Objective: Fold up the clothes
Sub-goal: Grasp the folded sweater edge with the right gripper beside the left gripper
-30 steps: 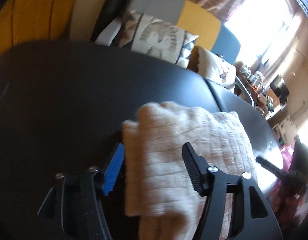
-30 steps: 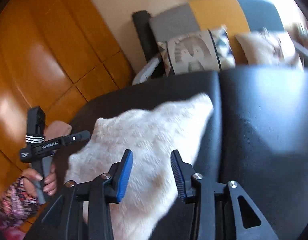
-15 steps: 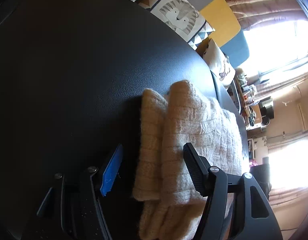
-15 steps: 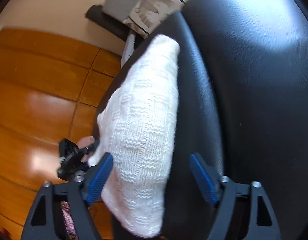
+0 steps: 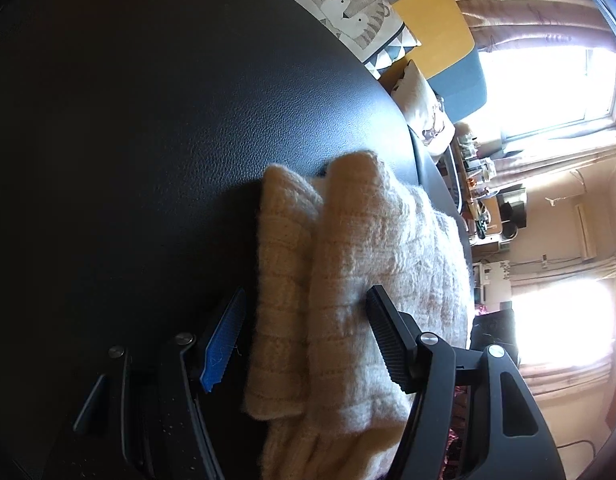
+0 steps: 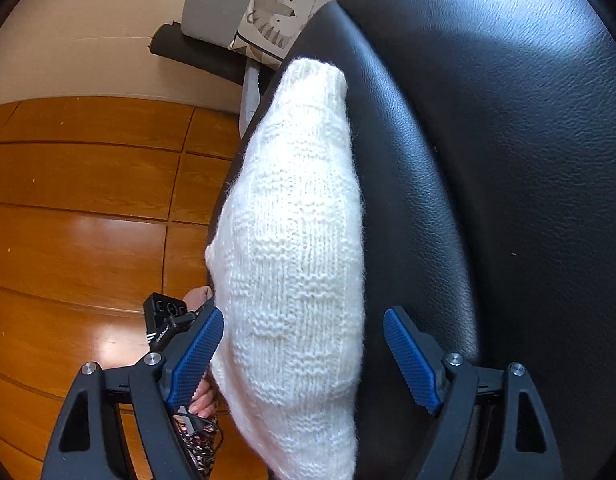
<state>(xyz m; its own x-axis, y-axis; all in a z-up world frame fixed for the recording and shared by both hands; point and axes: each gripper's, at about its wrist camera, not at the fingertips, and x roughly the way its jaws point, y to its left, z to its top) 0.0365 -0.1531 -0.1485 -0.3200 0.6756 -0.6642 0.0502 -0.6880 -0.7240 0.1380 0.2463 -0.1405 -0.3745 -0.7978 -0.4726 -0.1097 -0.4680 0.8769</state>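
Note:
A folded cream knit sweater (image 5: 348,280) lies on a black leather surface (image 5: 148,140), near its edge. My left gripper (image 5: 308,340) is open. It hangs low over the sweater's near end, its blue pad beside the folded edge and its black pad over the top layer. In the right wrist view the sweater (image 6: 300,240) looks white and runs lengthwise away from the camera. My right gripper (image 6: 304,360) is open wide astride the sweater's near end. Its left pad sits at the sweater's edge and its right pad stands apart over bare leather (image 6: 508,160).
A tiger-print cushion (image 5: 348,4) and a yellow and blue sofa back (image 5: 440,32) lie beyond the black surface. Wooden floor (image 6: 88,200) is to the left of the surface's edge. A person's hand (image 6: 204,400) holds a black device there. A cluttered table (image 5: 476,176) stands by bright windows.
My right gripper's jaws have spread wide, and it has rolled and sunk over the sweater. The left gripper has also rolled and come down closer to the folded sweater, its jaws unchanged.

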